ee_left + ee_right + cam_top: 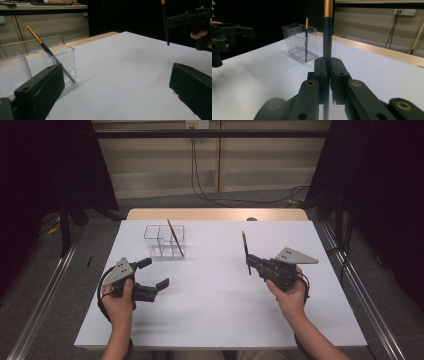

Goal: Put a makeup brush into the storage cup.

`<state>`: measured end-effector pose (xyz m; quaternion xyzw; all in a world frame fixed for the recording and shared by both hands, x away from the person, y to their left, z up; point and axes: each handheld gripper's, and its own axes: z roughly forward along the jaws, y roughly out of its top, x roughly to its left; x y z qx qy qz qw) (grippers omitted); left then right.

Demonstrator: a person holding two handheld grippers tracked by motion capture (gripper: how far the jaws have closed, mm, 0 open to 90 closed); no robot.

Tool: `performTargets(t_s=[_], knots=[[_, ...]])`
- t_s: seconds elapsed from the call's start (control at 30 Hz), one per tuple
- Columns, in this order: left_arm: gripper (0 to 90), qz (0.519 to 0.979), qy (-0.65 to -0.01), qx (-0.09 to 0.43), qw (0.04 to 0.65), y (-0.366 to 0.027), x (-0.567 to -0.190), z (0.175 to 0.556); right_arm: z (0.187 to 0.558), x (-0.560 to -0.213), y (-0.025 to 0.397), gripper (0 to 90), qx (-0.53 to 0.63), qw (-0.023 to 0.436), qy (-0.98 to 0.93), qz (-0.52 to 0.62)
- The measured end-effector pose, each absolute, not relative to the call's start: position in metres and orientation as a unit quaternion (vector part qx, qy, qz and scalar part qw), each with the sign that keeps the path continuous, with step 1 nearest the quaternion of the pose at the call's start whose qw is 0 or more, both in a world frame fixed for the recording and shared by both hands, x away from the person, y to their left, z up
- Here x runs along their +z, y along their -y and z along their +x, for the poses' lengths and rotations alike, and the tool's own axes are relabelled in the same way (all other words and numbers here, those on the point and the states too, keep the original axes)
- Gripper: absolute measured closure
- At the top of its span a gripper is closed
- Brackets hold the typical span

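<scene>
On the white table (220, 310) stands 1 clear holder (164, 240), placed toward the far left part. It has thin inner walls that divide it into compartments; in the high view 3 compartments can be counted. In the rightmost compartment there is 1 brush (175, 237). It leans, with its lower end at the bottom of the holder and its upper end above the rim. The other compartments look empty.

There are 2 brushes in total. The second brush (246, 252) is in the right gripper (249, 261), whose jaws are closed tight on its dark handle. This brush stands almost upright, with a gold band above the jaws, and its lower end hangs above the table without touching. It is well apart from the holder, to the right of it.

The left gripper (154, 273) has its jaws wide apart and holds nothing. It rests low over the table, near the holder, on the near-left side of it.

There are 2 grippers, 1 in each hand.
</scene>
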<state>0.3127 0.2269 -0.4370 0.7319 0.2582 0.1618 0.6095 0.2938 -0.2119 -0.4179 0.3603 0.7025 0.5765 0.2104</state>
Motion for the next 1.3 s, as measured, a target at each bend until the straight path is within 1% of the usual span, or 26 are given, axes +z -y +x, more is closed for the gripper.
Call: performTargets(t_s=[0.47, 1.3], knots=[[0.0, 0.726, -0.237, 0.152, 0.627, -0.206, -0.426, 0.323, 0.295, -0.418, 0.201, 84.8, 0.586, 0.205, -0.700, 0.353], [0.0, 0.727, -0.210, 0.108, 0.644, -0.160, -0.423, 0.335, 0.294, -0.418, 0.190, 84.8, 0.594, 0.198, -0.699, 0.345]])
